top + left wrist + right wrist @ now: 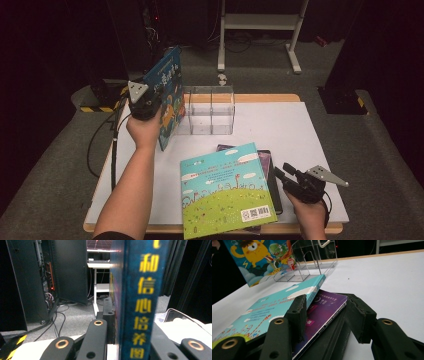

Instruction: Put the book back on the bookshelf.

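The left hand-held gripper is clamping a stiff, slick-covered blue picture book by its spine beside the clear organizer; the right hand-held gripper is straddling the purple book, jaws half-open.

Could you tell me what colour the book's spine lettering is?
Yellow, on the blue spine; left gripper view shows it best.

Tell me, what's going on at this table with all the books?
A person is sorting books with a handheld gripper in each hand. The left gripper is shut on a blue picture book, held upright beside a clear plastic rack at the back of the table. The right gripper rests at a stack near the front, its fingers around the edge of a purple book under a green-and-blue book.
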Demonstrator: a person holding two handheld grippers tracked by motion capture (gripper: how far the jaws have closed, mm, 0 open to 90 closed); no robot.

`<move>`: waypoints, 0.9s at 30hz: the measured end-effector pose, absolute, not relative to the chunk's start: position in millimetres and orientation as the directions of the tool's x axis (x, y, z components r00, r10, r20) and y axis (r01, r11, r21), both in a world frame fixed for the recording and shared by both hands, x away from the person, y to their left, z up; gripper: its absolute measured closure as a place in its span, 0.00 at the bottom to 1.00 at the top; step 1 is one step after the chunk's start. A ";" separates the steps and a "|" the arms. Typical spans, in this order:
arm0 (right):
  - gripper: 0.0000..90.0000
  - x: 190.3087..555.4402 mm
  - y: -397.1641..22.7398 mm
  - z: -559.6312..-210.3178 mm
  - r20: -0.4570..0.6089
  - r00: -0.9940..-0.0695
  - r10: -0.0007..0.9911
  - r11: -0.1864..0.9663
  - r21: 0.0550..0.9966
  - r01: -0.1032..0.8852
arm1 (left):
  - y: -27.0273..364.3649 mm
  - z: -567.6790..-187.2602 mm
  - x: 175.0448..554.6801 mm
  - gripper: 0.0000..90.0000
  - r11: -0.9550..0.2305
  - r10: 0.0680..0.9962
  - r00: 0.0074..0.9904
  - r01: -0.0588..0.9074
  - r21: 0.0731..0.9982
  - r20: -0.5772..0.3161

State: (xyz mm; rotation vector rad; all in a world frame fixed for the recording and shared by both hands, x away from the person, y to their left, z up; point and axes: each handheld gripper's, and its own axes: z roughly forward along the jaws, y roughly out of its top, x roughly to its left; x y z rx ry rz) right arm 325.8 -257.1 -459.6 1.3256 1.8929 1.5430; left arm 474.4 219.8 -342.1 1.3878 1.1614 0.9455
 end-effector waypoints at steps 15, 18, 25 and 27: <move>0.57 324.2 -252.6 -459.7 0.270 -0.508 0.818 -0.028 0.901 0.434 | 217.1 -363.1 457.0 0.90 0.002 0.979 0.202 0.114 0.993 -0.025; 0.57 322.7 -252.8 -459.4 0.283 -0.506 0.815 -0.040 0.899 0.437 | 220.2 -366.1 450.2 0.89 0.008 0.980 0.195 0.133 0.991 -0.034; 0.57 322.0 -247.6 -459.1 0.270 -0.512 0.815 -0.024 0.899 0.436 | 223.0 -364.7 444.2 0.87 -0.039 0.987 0.158 0.154 0.987 0.014; 0.57 322.2 -245.8 -459.6 0.267 -0.513 0.816 -0.020 0.899 0.437 | 221.0 -364.6 444.6 0.87 -0.060 0.988 0.153 0.152 0.987 0.036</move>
